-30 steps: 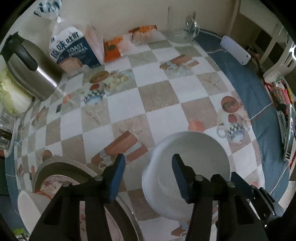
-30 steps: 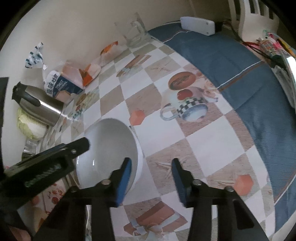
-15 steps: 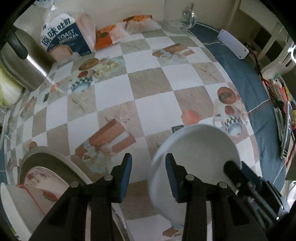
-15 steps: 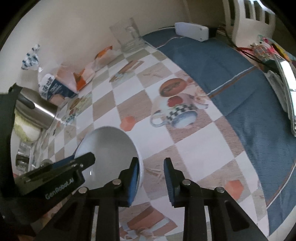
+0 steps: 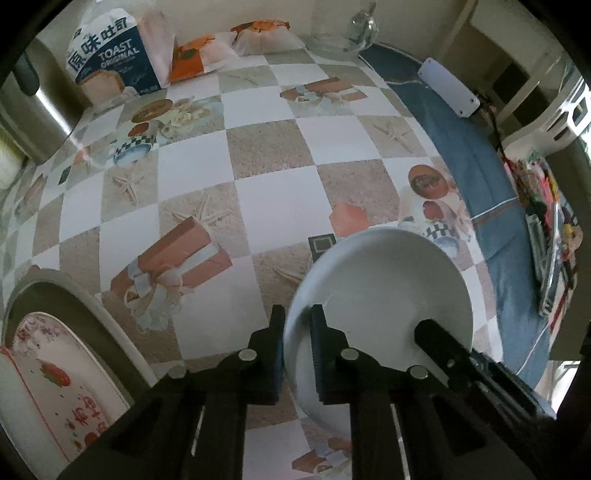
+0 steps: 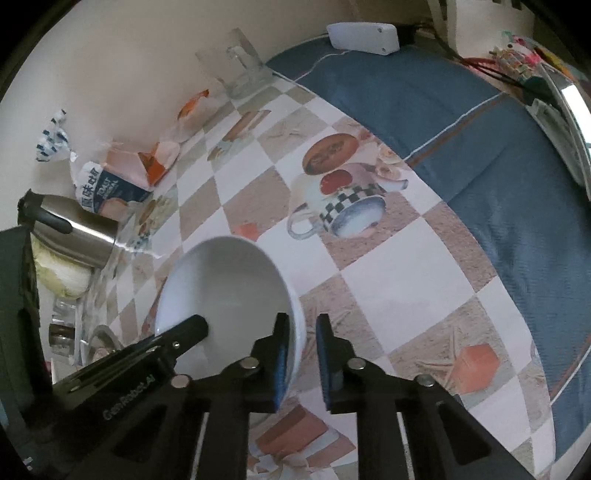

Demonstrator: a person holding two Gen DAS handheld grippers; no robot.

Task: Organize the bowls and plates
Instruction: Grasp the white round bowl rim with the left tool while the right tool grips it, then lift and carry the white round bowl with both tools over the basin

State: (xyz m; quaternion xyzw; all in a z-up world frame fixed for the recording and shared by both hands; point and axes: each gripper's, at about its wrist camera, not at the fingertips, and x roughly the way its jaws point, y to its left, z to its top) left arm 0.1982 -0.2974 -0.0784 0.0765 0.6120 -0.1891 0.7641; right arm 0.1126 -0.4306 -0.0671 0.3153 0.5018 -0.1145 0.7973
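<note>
A plain white bowl (image 5: pixel 384 291) is held above the checked tablecloth, also seen in the right wrist view (image 6: pixel 229 291). My left gripper (image 5: pixel 297 328) is shut on its left rim, one finger inside and one outside. My right gripper (image 6: pixel 301 336) is shut on the opposite rim. Each gripper shows in the other's view. A grey plate (image 5: pixel 74 306) at the lower left carries a patterned plate (image 5: pixel 62 387) with red print.
A toast bag (image 5: pixel 110 62), snack packets (image 5: pixel 207 55) and a glass mug (image 5: pixel 340 33) line the far wall. A steel kettle (image 6: pixel 70 232) stands at the left. A blue cloth (image 6: pixel 461 122) covers the table's right side, with a white box (image 6: pixel 364 33) on it.
Both grippers closed from open onto the bowl's rim. The bowl has risen and the views have moved forward over the table.
</note>
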